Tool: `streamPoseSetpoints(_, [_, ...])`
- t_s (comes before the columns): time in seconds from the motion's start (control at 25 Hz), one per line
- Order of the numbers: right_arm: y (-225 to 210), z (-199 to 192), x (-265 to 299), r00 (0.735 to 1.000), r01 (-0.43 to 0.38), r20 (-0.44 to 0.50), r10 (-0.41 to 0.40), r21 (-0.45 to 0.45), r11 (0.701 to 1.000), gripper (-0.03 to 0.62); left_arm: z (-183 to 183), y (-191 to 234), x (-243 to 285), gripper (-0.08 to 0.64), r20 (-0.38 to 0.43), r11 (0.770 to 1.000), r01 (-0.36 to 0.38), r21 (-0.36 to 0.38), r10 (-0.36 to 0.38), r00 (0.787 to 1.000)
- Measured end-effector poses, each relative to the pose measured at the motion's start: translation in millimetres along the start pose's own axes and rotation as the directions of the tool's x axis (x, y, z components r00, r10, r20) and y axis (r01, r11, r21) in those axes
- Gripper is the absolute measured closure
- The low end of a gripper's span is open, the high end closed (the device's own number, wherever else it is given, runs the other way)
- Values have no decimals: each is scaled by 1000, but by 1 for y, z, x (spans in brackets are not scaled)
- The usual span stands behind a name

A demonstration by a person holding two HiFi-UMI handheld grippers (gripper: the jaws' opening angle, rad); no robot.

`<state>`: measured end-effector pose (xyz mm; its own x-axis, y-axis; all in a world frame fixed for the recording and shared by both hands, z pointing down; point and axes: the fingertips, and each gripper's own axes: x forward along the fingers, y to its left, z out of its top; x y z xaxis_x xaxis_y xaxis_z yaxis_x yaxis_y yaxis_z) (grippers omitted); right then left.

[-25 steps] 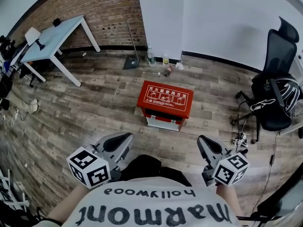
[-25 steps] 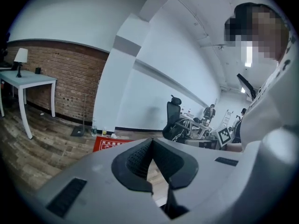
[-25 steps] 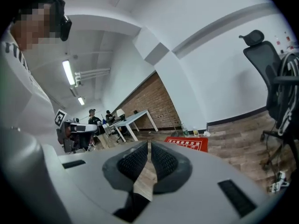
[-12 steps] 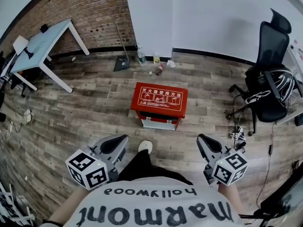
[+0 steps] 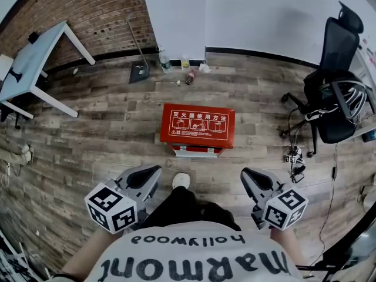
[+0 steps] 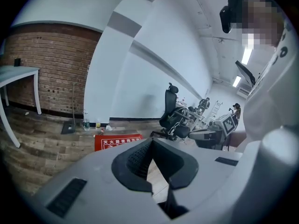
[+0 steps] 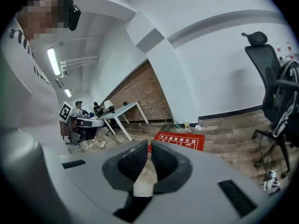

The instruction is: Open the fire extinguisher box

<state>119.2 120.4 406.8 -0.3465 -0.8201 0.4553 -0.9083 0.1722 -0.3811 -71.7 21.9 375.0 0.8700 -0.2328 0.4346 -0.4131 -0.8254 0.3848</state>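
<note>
The box [image 5: 197, 124] is lying closed on the floor [image 5: 100, 140], well apart from both tools. Its long axis is running from 9 to 3 o'clock. The printed lid is facing up and the front is facing 6 o'clock. The left gripper [image 5: 154, 170] is seeing it at 1 o'clock, the right gripper [image 5: 245, 174] at 11. Both are pressed together and holding nothing, and I judge neither to be clearly nearer.

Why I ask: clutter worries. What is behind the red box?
By the wall behind the box: a dustpan, bottles and litter. The box hides the floor strip right at its back.
</note>
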Motion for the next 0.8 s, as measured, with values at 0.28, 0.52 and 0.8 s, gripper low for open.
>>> streamPoseSetpoints(0.28, [18, 8, 75, 995, -66, -80, 67, 15, 998, 580, 8, 75, 16, 554, -61, 999, 23, -39, -25, 998])
streamPoseSetpoints(0.52, [26, 22, 118, 994, -49, -92, 52, 39, 998, 581, 6, 126, 30, 554, -79, 995, 75, -62, -79, 994])
streamPoseSetpoints(0.8, [12, 14, 145, 993, 44, -112, -36, 71, 996, 580, -19, 169, 55, 554, -110, 990, 104, -100, -115, 987])
